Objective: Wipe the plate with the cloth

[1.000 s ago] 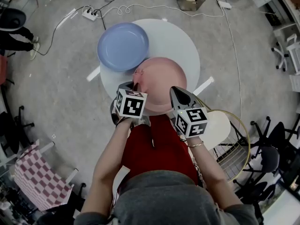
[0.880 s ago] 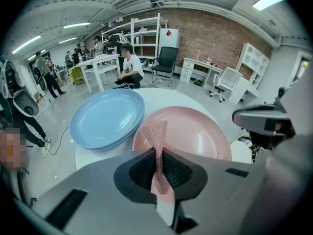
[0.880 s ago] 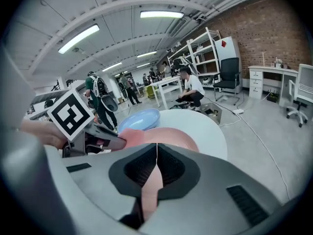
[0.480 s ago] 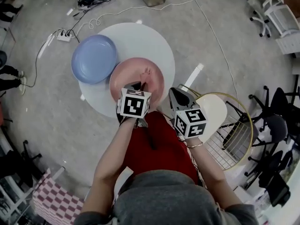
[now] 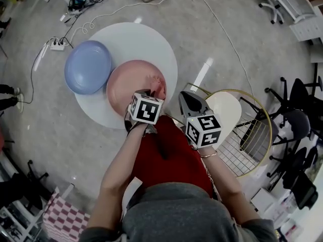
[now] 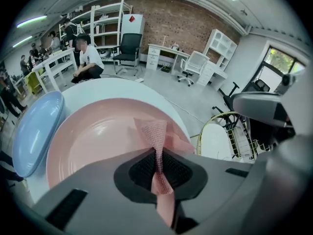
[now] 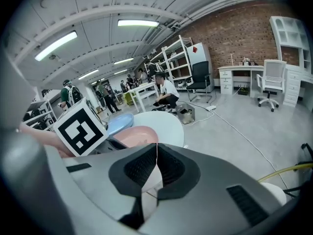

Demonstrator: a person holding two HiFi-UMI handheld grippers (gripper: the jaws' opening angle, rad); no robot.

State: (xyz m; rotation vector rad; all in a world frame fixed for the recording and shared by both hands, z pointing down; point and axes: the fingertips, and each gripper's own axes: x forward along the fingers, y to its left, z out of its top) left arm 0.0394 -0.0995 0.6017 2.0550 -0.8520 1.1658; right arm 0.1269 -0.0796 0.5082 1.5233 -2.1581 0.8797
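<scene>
Lately the left tongs [image 5: 149,92] have dragged the cloth [image 6: 155,131] toward the right rim of the pink plate [image 5: 126,84], clamped on the cloth. On the white tabletop [image 5: 136,42] the pink plate sits; beside it, the right tongs [image 7: 156,148] hover, closed together, empty.

Place: probably lab-office | brick wall [image 6: 195,26] | shelving [image 6: 105,23] | desks [image 6: 164,53]
</scene>
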